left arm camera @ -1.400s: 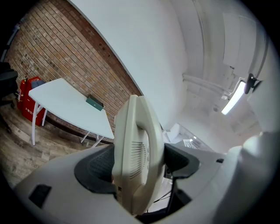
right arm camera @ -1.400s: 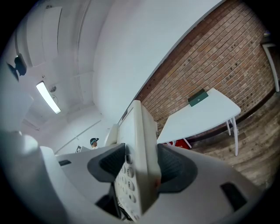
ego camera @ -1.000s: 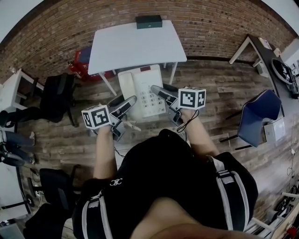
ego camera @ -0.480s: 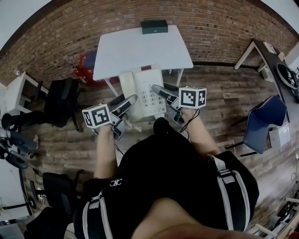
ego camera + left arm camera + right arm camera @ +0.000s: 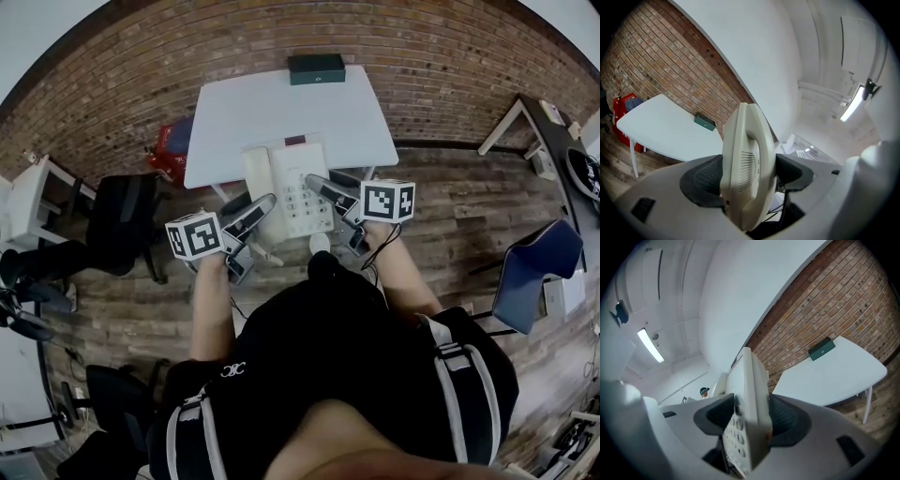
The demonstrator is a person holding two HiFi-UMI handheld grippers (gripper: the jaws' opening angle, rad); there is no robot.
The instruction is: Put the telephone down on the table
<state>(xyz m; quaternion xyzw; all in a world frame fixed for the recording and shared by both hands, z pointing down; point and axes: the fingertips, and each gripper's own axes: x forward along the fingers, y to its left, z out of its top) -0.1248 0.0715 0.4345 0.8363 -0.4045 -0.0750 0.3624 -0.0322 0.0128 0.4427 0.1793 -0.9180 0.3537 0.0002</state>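
Telephone [image 5: 286, 186], a cream desk set, is carried between both grippers at the near edge of the white table [image 5: 281, 103]. In the head view it overlaps that edge, so contact is unclear there. The left gripper [image 5: 255, 210] is clamped on the handset side: its own view shows both pads tight on the slotted handset [image 5: 746, 159]. The right gripper [image 5: 325, 187] pinches the keypad side, and only its view shows the number keys [image 5: 737, 427] edge-on between the jaws. Both gripper views show the tabletop off beyond the jaws with its legs and the wood floor [image 5: 618, 164] visible, so the phone is clear of it. A dark green box [image 5: 316, 67] sits at the table's far edge by the brick wall [image 5: 441, 47].
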